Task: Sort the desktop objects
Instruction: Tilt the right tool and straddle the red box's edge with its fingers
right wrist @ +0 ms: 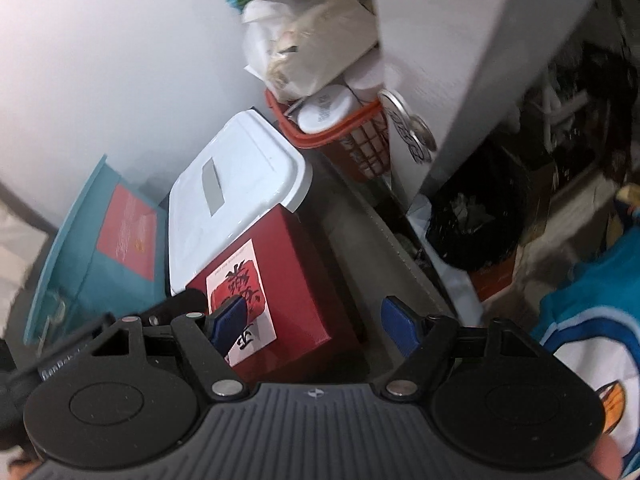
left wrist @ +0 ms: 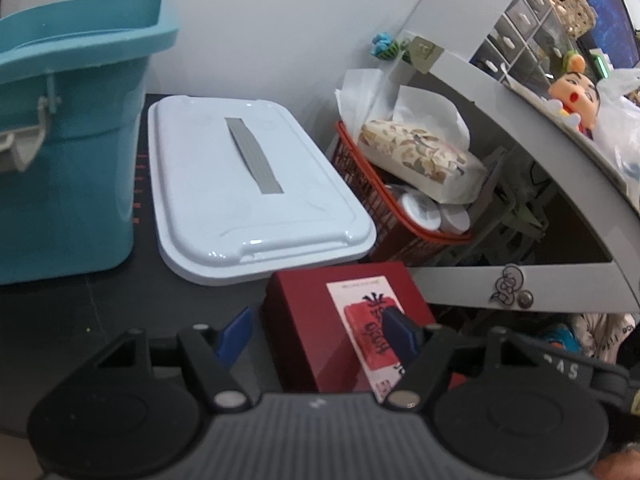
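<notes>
Red box [left wrist: 320,312]: flat, rectangular, dark red, w/ a white label on the top face. The label carries a red panel w/ black brush-style characters and small print above. The box sits on the dark desk [left wrist: 100,312], just in front of the white lid [left wrist: 248,184], near the front of the white shelf unit [left wrist: 520,280]. In the right wrist view the box [right wrist: 296,264] looks to touch the lid's [right wrist: 240,184] near edge; its sides are plain red, no visible damage.

Left gripper [left wrist: 320,334]: jaws apart, straddling the box. The left blue pad sits beside the box's left edge, gap visible. The right blue pad lies over the label. Whether either pad presses on the box: can't tell. No firm grip shown.

Right gripper [right wrist: 316,326]: jaws wide apart. The left blue pad overlaps the label; the right blue pad is off past the box's right edge, over the desk. Nothing clamped. View is tilted and motion-blurred.

Surroundings: teal bin [left wrist: 68,128] at left of the lid, w/ a grey latch on its side. Red basket [left wrist: 400,216] to the right of the lid holds a floral tissue pack [left wrist: 420,156] and round white containers. A cartoon figurine [left wrist: 576,96] stands on top of the shelf unit.
</notes>
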Available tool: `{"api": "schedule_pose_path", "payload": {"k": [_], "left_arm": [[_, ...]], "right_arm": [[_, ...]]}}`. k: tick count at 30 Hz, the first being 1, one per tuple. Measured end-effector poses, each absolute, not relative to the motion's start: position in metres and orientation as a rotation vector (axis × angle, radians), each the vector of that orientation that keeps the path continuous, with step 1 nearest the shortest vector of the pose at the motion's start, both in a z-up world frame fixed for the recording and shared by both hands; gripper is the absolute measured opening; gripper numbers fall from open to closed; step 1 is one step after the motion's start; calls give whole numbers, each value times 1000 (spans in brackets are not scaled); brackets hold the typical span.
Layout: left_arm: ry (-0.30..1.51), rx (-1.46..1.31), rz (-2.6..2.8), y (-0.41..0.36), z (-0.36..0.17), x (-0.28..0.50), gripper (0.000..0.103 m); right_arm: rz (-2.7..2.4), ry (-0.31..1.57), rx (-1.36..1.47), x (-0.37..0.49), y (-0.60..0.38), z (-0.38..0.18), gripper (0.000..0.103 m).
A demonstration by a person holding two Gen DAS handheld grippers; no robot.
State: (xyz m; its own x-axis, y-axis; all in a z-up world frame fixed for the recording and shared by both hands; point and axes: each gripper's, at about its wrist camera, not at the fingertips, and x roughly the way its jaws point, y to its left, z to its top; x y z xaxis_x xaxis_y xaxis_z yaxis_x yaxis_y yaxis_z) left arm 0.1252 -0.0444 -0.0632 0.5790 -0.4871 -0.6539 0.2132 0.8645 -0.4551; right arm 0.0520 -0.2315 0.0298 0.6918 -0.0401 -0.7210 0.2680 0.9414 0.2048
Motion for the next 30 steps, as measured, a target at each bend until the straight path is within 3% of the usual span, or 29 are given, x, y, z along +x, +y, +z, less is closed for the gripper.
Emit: {"api": "schedule_pose_path", "payload": {"k": [19, 21, 30], "left_arm": [[932, -375, -468, -51, -75, 119, 72], [932, -363, -474, -53, -73, 118, 72], [885, -356, -435, -42, -62, 119, 72]], "right_arm": [[-154, 813, 523, 64, -254, 11, 78], [-140, 811, 521, 65, -254, 13, 71], [-120, 808, 488, 57, -246, 20, 65]]}}
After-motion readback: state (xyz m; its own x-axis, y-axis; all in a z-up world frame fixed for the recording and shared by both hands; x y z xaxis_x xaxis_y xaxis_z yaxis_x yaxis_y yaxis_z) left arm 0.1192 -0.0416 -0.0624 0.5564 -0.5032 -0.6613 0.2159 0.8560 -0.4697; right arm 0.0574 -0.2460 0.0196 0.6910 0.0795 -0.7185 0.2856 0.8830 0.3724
